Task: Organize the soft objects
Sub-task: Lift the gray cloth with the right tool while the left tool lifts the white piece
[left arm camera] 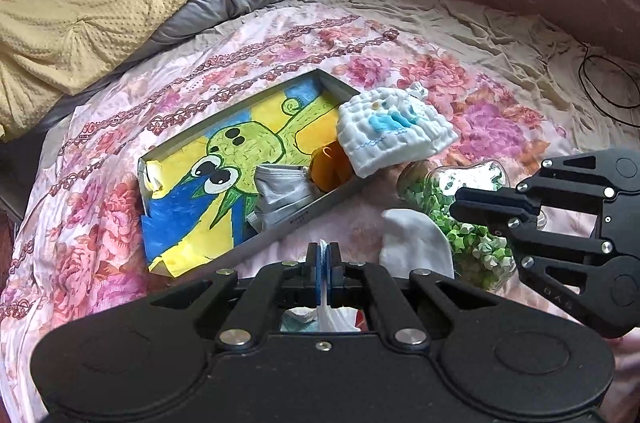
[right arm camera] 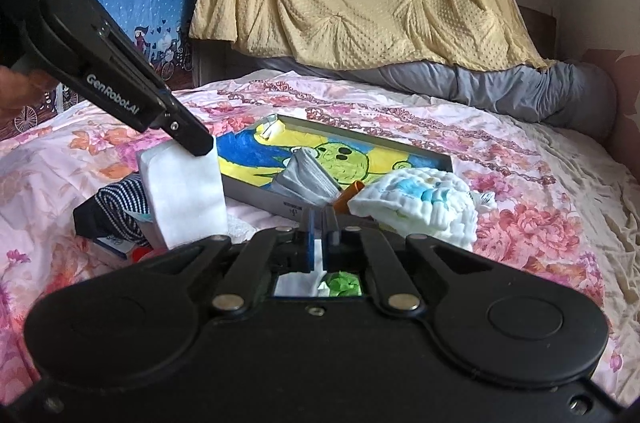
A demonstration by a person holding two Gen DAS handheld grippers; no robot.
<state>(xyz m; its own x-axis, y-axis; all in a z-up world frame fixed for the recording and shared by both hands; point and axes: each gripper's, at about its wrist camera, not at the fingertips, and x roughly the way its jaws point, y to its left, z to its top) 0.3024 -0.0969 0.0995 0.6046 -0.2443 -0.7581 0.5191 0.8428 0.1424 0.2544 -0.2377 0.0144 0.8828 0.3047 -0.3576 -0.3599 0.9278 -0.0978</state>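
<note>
Fingers of both grippers pinch one white cloth just beside the tray; folding underway, next lay it in.

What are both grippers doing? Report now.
Left gripper: jaws shut on white cloth.
Right gripper: jaws shut on white fabric; whether same cloth, cannot tell.

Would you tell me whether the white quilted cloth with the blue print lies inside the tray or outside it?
Partly in: the quilted cloth drapes over the tray's corner, the rest hanging onto the floral bedsheet.
</note>
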